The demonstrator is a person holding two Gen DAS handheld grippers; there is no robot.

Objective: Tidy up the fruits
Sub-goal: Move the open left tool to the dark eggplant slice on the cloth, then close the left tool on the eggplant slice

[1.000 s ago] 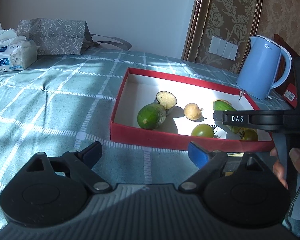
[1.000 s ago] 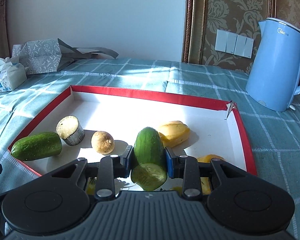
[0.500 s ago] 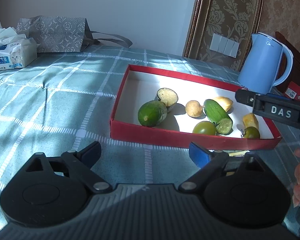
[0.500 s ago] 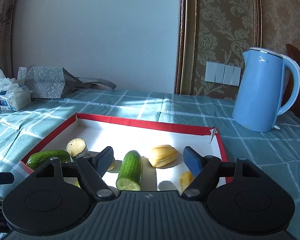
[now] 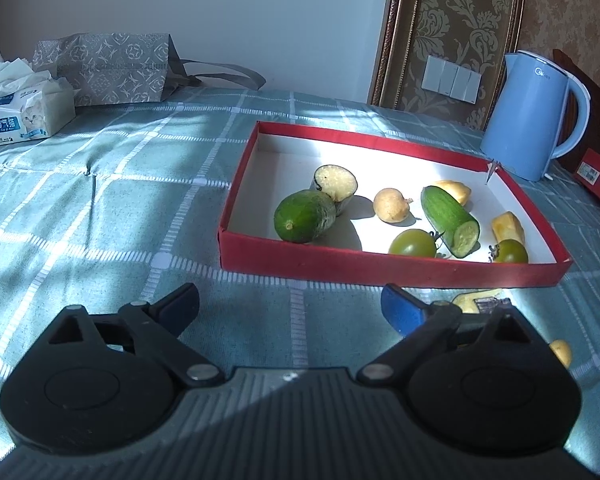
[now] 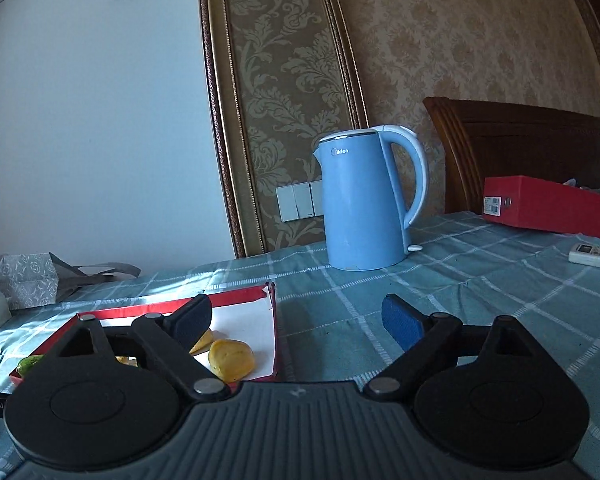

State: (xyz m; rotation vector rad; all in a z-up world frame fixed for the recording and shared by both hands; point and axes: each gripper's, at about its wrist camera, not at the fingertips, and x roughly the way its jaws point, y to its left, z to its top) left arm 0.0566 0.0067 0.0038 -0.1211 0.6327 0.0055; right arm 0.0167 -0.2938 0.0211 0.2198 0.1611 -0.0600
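I see the checked tabletop (image 5: 100,184) carrying the red tray (image 5: 380,270), with the blue kettle (image 6: 362,204) behind it. In the tray lie a cut cucumber (image 5: 450,220), a whole cucumber (image 5: 304,216) and two green tomatoes (image 5: 412,243). My left tool (image 5: 290,306) and right tool (image 6: 296,316) both gape apart, holding nothing.

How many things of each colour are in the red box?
Green, cucumbers and tomatoes: 4
Yellow pieces: 2
Tan, round: 1
Dark-skinned, pale cut top: 1
Total: 8
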